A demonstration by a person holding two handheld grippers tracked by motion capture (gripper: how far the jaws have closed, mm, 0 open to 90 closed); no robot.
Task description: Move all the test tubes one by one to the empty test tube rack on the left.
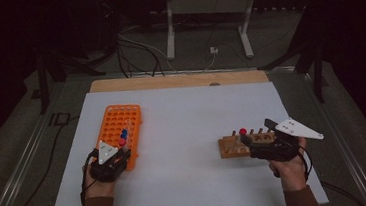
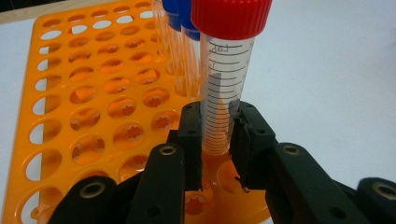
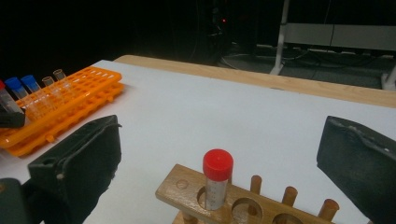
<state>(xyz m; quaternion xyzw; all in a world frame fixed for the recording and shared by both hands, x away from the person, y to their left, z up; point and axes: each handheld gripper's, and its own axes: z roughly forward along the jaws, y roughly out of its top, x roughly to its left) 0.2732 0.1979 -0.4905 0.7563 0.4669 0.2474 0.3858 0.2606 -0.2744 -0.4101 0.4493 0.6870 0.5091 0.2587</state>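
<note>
An orange tube rack (image 1: 117, 121) lies at the table's left. At its near right edge stands a clear tube with a red cap (image 2: 223, 88), with two blue-capped tubes (image 2: 180, 11) just behind it. My left gripper (image 2: 218, 119) is shut on the red-capped tube's lower part, a pad pressing each side, while the tube's foot sits in a rack hole. A wooden rack (image 1: 232, 146) at the right holds another red-capped tube (image 3: 217, 179) upright in its end hole. My right gripper (image 3: 219, 128) is open wide, a jaw on either side of that wooden rack (image 3: 187, 191), touching nothing.
Two uncapped tubes (image 3: 52, 77) stand farther back in the orange rack (image 3: 70, 100). A white sheet (image 1: 187, 117) covers the table, with a wooden strip (image 1: 179, 80) along the far edge. Cables and a metal stand (image 1: 208, 15) are on the dark floor beyond.
</note>
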